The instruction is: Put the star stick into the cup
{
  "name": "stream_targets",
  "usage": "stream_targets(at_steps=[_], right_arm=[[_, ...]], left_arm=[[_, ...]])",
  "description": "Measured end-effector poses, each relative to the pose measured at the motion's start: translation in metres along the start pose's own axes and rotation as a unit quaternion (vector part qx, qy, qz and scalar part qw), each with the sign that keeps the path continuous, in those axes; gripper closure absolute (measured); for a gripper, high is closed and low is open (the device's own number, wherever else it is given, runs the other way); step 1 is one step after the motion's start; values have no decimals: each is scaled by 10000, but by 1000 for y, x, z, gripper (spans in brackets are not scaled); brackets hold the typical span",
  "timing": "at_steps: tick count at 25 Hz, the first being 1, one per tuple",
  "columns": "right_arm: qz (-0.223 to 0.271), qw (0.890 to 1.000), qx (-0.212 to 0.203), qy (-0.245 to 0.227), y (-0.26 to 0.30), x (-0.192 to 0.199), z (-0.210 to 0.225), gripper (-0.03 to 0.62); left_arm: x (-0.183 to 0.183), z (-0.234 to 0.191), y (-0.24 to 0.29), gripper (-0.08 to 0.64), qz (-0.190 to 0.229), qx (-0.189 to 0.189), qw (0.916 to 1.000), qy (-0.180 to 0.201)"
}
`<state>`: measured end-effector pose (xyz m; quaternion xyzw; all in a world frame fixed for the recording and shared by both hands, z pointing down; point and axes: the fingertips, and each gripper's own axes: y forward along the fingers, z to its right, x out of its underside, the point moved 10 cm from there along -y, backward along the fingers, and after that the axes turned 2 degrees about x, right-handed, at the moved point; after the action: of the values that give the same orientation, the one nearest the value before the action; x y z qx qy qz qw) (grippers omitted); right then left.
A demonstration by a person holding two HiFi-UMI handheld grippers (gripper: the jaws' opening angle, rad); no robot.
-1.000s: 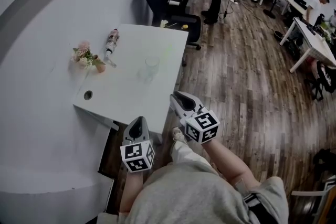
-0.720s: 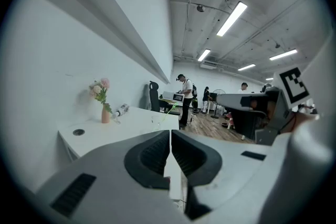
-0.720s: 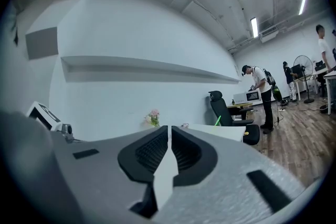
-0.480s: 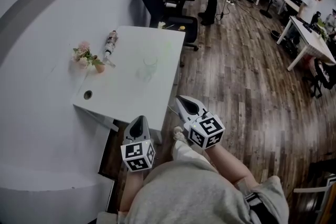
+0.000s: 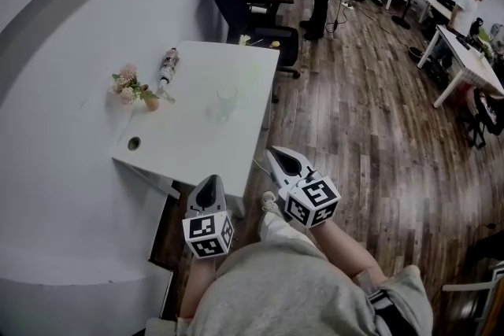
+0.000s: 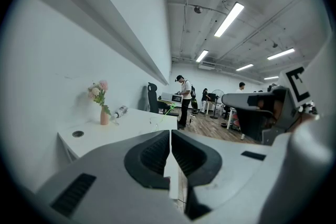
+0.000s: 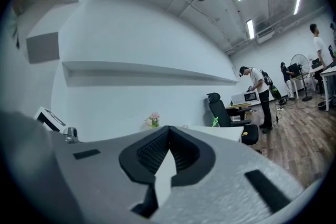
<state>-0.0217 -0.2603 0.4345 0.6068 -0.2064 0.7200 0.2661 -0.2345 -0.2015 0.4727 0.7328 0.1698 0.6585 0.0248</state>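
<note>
fingers [image 6: 151, 153] together on left gripper [image 5: 207, 182], right gripper [image 5: 276, 153], cup [image 5: 227, 97] on table [image 5: 193, 142]

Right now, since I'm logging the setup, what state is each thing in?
Left tongs: shut, empty.
Right tongs: shut, empty.
Cup: upright on the table, no stick inside.
Star stick: on the table beyond the cup.
Bottle: lying on its side.
Flower vase: upright.
</note>
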Motion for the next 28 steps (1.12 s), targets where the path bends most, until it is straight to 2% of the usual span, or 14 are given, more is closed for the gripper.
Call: stream_targets(at_steps=[28], right_arm=[[3, 9998, -64, -206, 9, -11, 1, 595]], left_arm=[[-1, 1, 14, 549, -84, 13, 9999, -90]])
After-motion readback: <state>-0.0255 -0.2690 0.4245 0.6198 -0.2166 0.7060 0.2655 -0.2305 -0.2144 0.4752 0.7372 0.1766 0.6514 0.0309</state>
